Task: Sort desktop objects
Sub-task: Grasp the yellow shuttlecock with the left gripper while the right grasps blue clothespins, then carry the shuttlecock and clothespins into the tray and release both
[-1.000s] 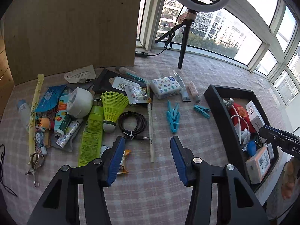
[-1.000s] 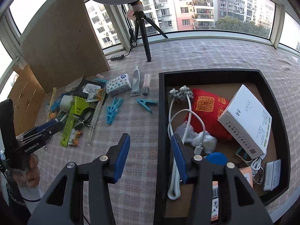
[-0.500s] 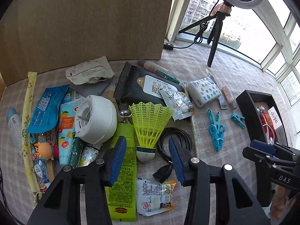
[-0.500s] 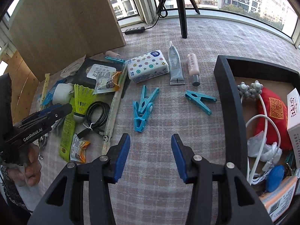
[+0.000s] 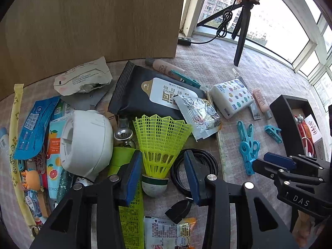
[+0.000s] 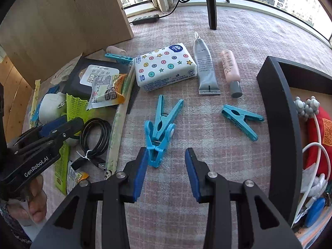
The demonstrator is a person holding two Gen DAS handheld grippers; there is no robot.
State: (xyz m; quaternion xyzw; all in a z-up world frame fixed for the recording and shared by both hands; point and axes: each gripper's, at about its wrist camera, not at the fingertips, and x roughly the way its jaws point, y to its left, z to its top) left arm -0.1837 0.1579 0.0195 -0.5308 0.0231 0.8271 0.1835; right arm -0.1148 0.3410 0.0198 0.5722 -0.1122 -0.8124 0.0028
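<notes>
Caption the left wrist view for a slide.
Left gripper, jaws closing, straddles a yellow-green shuttlecock amid desk clutter.

Bright daylight floods from the windows [image 5: 259, 27], blown out there; sharp focus, fisheye-bent edges

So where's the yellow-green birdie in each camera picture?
Left wrist view: the shuttlecock stands low in the middle, cork end down, right between the left gripper fingers.
Right wrist view: only its yellow-green netting shows at the left edge, above the other gripper's tip.
Shared landmark: the black cable coil lies just to its right in both views.
</notes>
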